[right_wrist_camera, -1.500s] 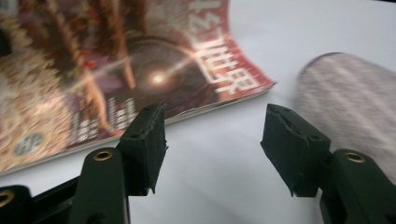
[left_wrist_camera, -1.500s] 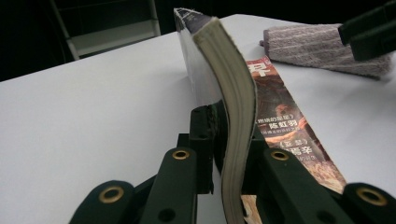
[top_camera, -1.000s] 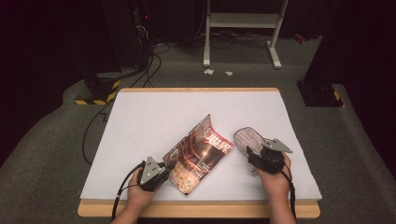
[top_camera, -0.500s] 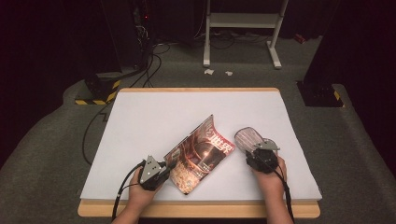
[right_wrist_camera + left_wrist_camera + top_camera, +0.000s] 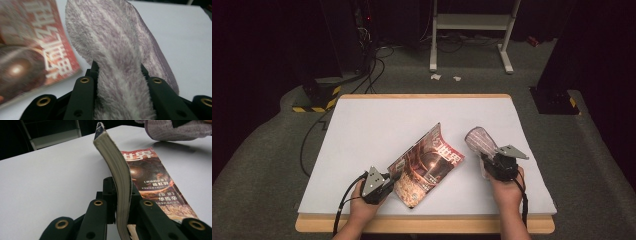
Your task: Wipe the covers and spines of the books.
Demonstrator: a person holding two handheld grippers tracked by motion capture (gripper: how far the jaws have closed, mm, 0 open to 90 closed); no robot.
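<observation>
While the left hand-held gripper (image 5: 388, 181) clamps the magazine (image 5: 428, 166) by its edge — lifting one side off the white surface (image 5: 377, 125), likely to steady it — the right hand-held gripper (image 5: 488, 161) has just been closing, its jaws now pinching a fuzzy purple cloth (image 5: 479, 140) beside the cover, seemingly for wiping.

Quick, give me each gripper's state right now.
Left gripper: shut on the magazine, clamping its edge, which stands up off the table.
Right gripper: jaws have just been closing, now shut on the purple cloth.
</observation>
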